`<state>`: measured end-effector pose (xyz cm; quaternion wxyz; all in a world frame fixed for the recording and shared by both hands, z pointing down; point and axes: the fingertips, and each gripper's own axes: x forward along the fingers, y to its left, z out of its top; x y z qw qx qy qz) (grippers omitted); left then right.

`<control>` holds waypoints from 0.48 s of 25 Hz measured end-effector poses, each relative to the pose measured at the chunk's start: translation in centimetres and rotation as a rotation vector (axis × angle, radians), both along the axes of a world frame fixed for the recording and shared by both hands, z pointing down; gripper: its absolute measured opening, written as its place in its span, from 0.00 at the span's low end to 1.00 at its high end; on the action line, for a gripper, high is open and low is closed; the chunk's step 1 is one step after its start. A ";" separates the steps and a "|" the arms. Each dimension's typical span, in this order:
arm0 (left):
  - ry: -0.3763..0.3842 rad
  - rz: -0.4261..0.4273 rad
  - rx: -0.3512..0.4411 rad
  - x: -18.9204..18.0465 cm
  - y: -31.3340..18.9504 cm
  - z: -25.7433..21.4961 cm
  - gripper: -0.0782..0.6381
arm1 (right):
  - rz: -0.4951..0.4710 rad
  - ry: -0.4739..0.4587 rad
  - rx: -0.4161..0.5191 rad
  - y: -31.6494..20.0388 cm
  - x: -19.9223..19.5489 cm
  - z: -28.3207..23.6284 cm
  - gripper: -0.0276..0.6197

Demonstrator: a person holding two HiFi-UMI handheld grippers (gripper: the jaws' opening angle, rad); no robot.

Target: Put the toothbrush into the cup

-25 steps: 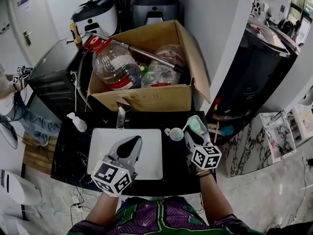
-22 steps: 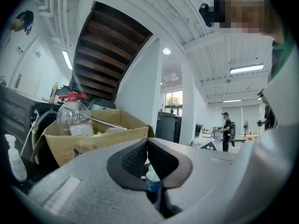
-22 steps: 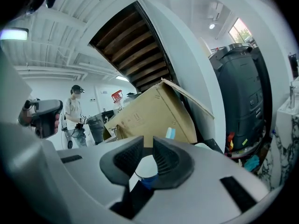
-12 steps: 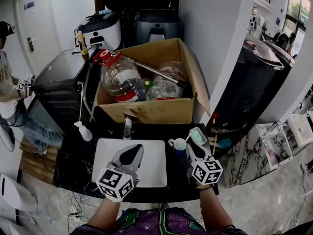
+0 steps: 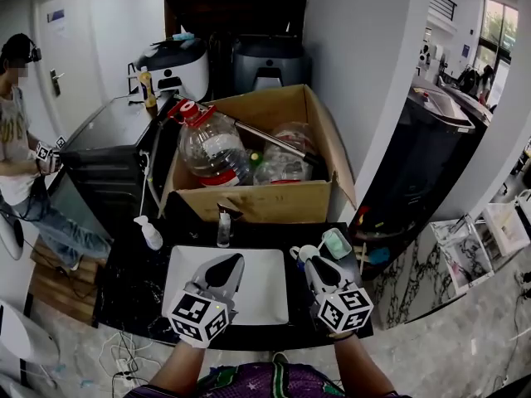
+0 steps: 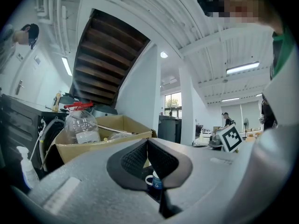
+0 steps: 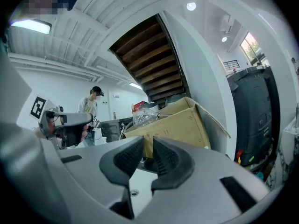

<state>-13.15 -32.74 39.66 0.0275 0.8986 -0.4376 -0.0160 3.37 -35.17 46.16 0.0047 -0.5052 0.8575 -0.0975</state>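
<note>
Two empty grippers hover near the cup (image 5: 305,253).
The left gripper (image 5: 227,260) has its jaws pressed together, the right gripper (image 5: 314,264) slightly parted; the toothbrush's direction is unclear; the cardboard box (image 5: 249,202) holds a clear bottle (image 5: 211,152).

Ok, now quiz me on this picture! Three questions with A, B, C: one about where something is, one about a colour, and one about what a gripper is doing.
1. Where is the cup?
A. on the black counter, right of the white sink
B. on a shelf
C. held in a gripper

2. What colour is the big bottle's cap?
A. green
B. red
C. yellow

3. What are the left gripper's jaws doing?
A. squeezing the cup
B. standing wide apart
C. closed on nothing

Answers:
1. A: the cup stands on the counter beside the sink.
2. B: the cap and handle are red.
3. C: the pads touch in the left gripper view with nothing between them.
</note>
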 end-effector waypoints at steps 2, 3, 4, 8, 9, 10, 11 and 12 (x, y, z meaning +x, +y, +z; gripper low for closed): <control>0.001 -0.005 0.009 -0.5 0.2 -0.4 0.13 | -0.013 0.017 0.011 0.4 -0.6 -0.5 0.12; 0.000 -0.007 0.012 -0.8 0.3 -0.6 0.13 | -0.016 0.027 0.015 0.6 -0.8 -0.7 0.12; -0.001 -0.011 0.016 -1.2 0.4 -0.8 0.13 | -0.017 0.032 0.019 0.7 -0.8 -0.9 0.12; -0.002 -0.035 0.024 -2.7 0.6 -1.3 0.13 | -0.006 0.022 0.036 1.0 -0.8 -2.3 0.12; -0.003 -0.039 0.026 -3.0 0.6 -1.5 0.13 | -0.002 0.019 0.042 1.1 -0.7 -2.7 0.12; -0.004 -0.043 0.028 -3.2 0.7 -1.6 0.13 | 0.001 0.014 0.047 1.2 -0.6 -3.1 0.12; -0.004 -0.047 0.030 -3.5 0.7 -1.7 0.13 | 0.004 0.010 0.053 1.2 -0.6 -3.5 0.12; -0.004 -0.052 0.033 -3.8 0.7 -1.8 0.13 | 0.005 0.005 0.059 1.3 -0.6 -4.0 0.12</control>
